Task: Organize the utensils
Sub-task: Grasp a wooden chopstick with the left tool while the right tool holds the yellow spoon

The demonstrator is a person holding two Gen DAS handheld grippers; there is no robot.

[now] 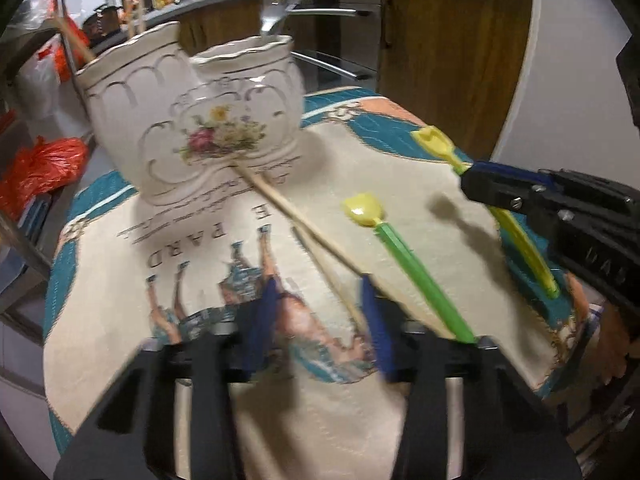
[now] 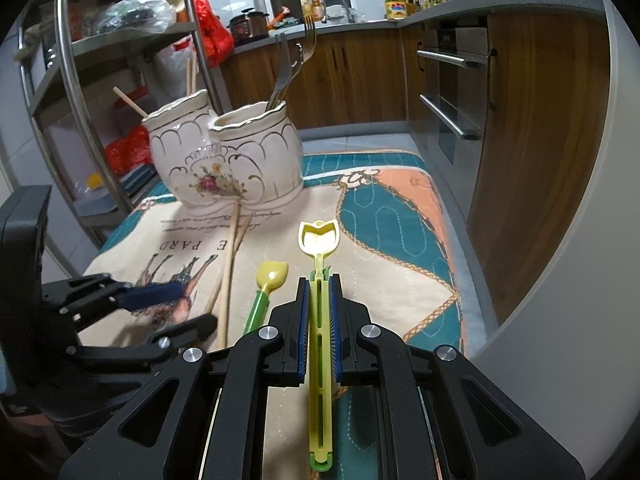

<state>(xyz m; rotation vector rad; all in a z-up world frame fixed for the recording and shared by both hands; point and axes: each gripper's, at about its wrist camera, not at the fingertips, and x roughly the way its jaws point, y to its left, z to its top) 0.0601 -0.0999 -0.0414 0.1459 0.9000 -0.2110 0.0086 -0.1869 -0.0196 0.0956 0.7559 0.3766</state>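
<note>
We found the right gripper (image 2: 319, 280) clenched on a slotted yellow-green utensil (image 2: 320, 320), the blue pads pressed against both sides of its handle and its scoop-shaped head lifted clear of the patterned cloth (image 2: 400, 208). The left gripper (image 1: 316, 292) hung low over the printed part of that cloth, its jaws apart and nothing pressed between the pads; one blue fingertip (image 1: 370, 292) stood right at the crossing pair of wooden chopsticks (image 1: 296, 216), though blur kept us from telling whether it touched them. The chopsticks lay on the cloth with their far ends against the foot of the white double ceramic holder (image 2: 228, 160). Just beside them lay a green-handled scoop (image 1: 404, 256) with a yellow head, loose on the cloth. In the holder, the left cup held more chopsticks and the right cup held metal forks (image 2: 296, 64). Behind stood wooden cabinets (image 2: 532, 120) and a metal shelf rack (image 2: 120, 40).
</note>
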